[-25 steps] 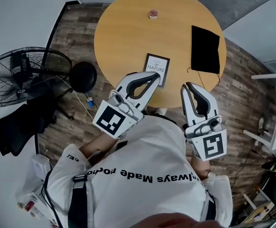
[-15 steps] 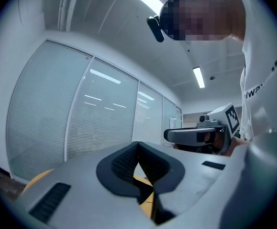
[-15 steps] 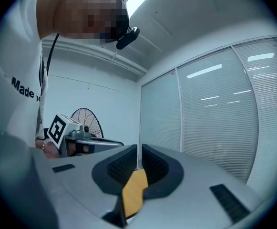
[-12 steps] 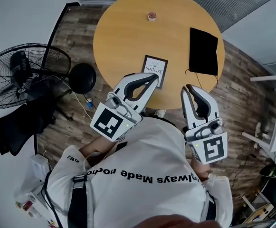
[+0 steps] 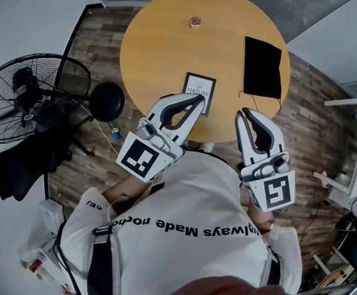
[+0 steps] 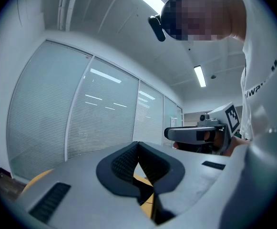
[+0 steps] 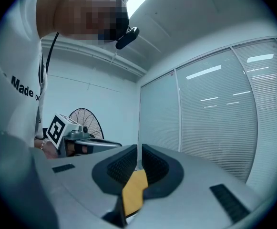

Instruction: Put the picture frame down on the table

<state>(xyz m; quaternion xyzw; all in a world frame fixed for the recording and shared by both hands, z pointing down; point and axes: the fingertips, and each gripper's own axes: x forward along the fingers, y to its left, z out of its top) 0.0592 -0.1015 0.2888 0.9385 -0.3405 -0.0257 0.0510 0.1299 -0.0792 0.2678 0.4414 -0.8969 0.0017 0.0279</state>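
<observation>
On round table (image 5: 160, 48), picture frame (image 5: 201, 85) (apparently lying flat)

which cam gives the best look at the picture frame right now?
Head view: the whole picture frame shows on the round table, near its front edge, printed face visible. The left gripper view and right gripper view look level toward the blinds; each shows only a sliver of tabletop, no frame.
</observation>
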